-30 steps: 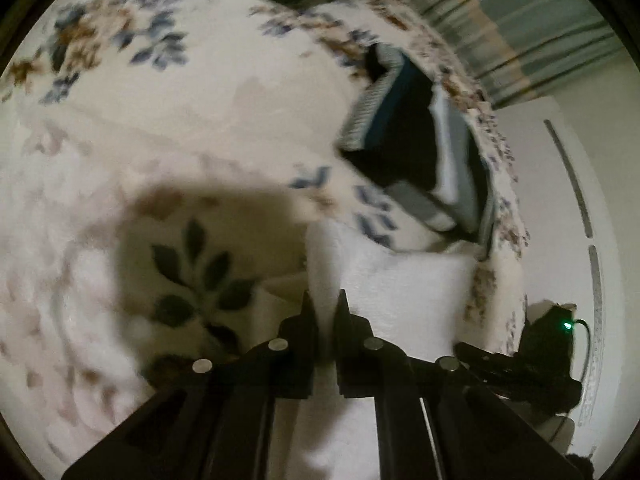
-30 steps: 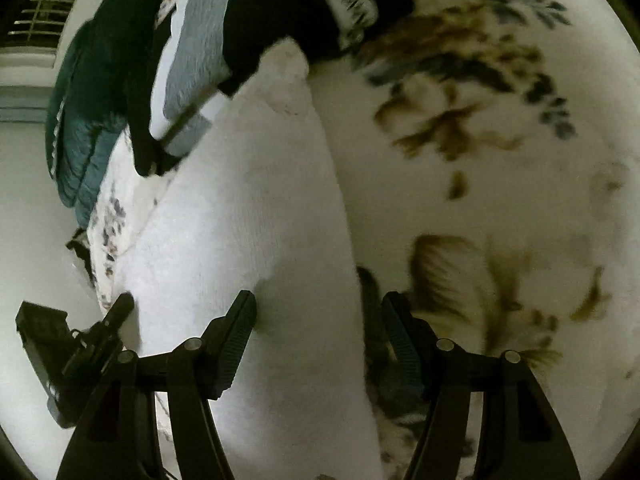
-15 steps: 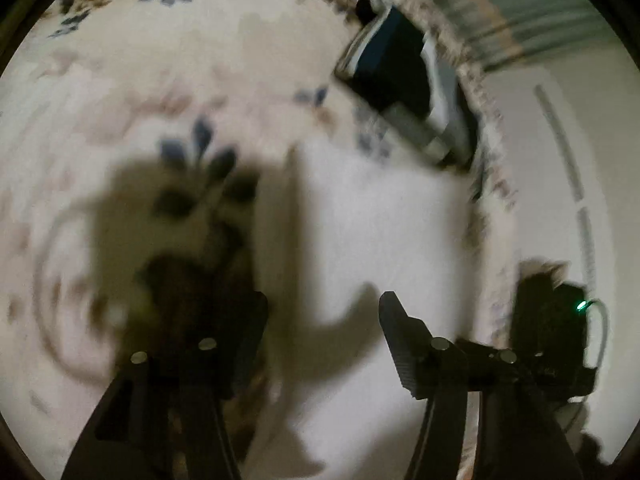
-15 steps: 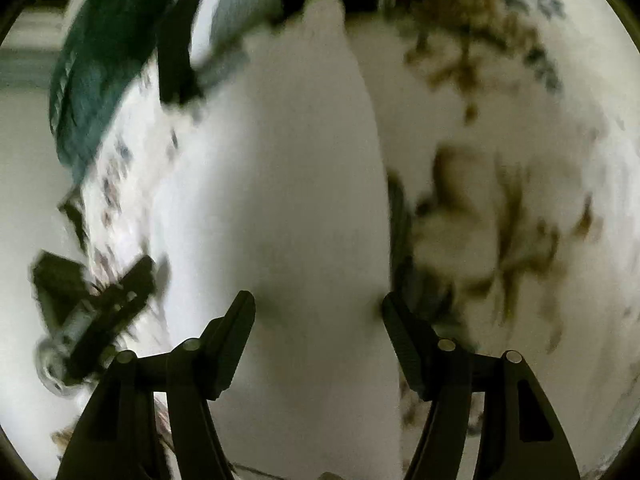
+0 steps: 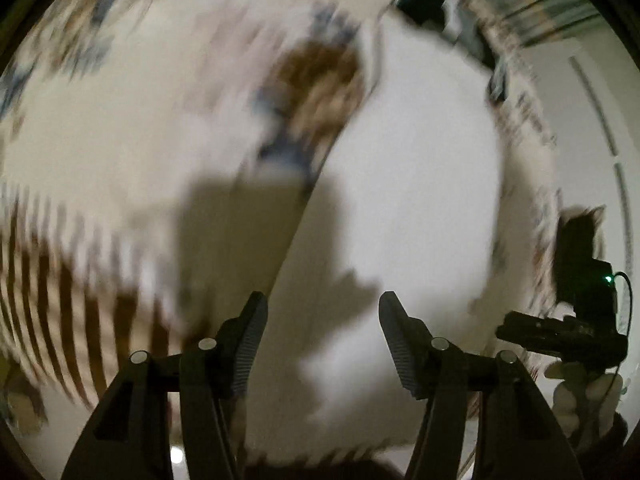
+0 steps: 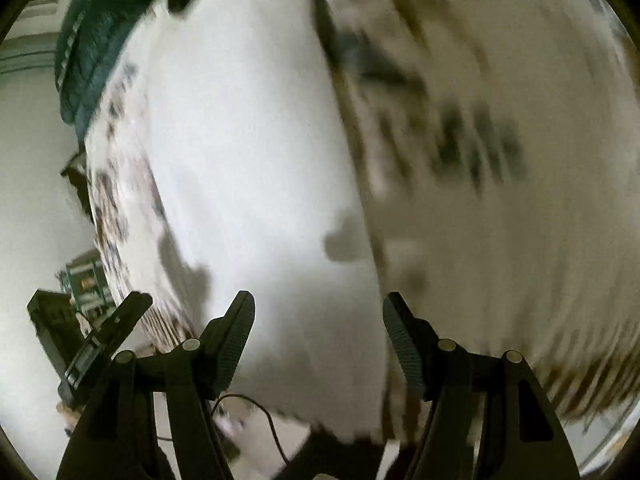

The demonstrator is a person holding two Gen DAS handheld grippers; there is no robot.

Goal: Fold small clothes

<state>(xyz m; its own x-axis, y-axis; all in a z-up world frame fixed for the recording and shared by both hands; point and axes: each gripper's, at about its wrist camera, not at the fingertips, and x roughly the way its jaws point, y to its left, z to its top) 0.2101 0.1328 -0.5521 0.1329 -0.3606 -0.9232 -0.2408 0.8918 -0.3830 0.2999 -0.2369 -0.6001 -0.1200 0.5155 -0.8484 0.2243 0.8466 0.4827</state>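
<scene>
A white fluffy garment (image 5: 408, 208) lies flat on the floral bedspread (image 5: 120, 128), near the bed's edge. It also shows in the right wrist view (image 6: 248, 160). My left gripper (image 5: 322, 344) is open and empty, raised above the garment's near end. My right gripper (image 6: 318, 340) is open and empty, also raised above the garment. Both views are blurred by motion.
A pile of dark and grey clothes (image 5: 444, 12) lies past the garment's far end. A dark green blanket (image 6: 92, 40) sits at the bed's far corner. The other gripper shows at the bed's edge in each view (image 5: 576, 320) (image 6: 96, 340). White floor lies beyond the edge.
My left gripper was shut on the white garment's edge; it has opened, let go and pulled back. My right gripper stayed open and also drew back, so more of the garment shows.
</scene>
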